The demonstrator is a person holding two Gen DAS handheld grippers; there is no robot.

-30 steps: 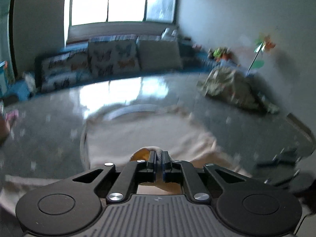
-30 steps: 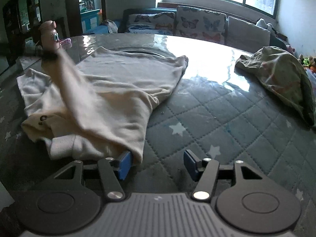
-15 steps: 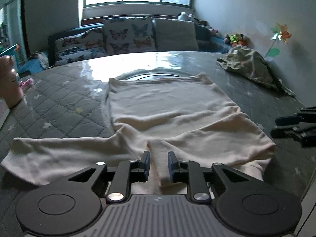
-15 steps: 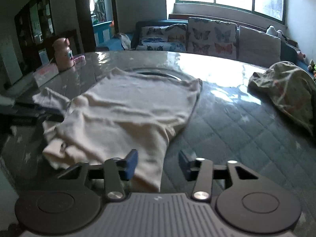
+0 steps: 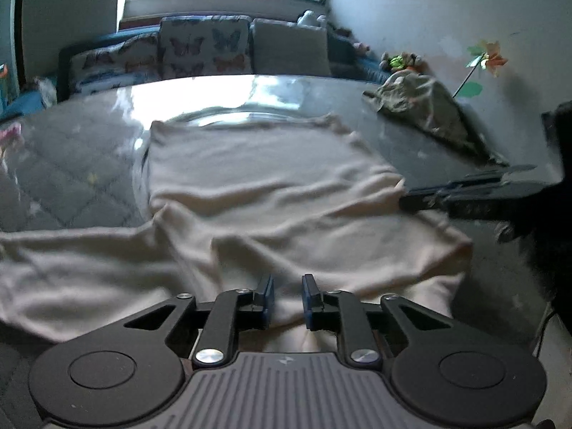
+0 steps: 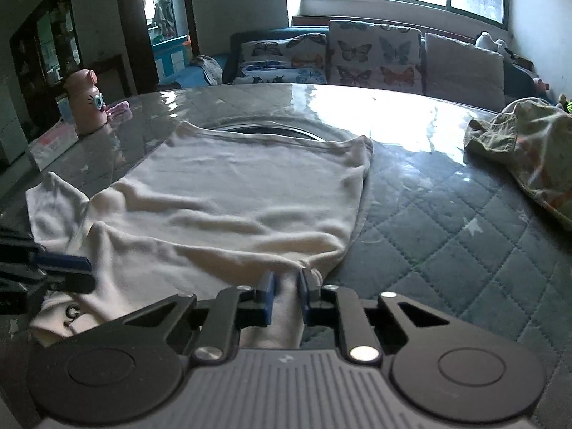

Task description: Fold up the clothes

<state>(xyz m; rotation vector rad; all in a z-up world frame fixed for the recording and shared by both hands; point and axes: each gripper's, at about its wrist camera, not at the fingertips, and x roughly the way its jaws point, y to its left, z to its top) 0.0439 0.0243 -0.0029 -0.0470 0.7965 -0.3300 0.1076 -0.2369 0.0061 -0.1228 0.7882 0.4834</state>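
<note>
The right gripper (image 6: 285,295) clamps a fold of the cream shirt (image 6: 228,193), which lies flat on the quilted table (image 6: 447,243). The left gripper (image 5: 287,296) sits parted over the shirt's near edge.

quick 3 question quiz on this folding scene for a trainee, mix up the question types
1. True or false: the cream shirt lies spread on the quilted table cover.
2. Which gripper has cloth between its fingers? A) left gripper B) right gripper C) both
3. Fill in: the pink bottle stands ____ the shirt, touching or apart?

Key
1. True.
2. C. A fold of the shirt runs between the fingers of each; on both, the jaws are narrowed around it with a gap left, so a firm grip cannot be confirmed.
3. Apart, off its far left corner in the right wrist view.
</note>
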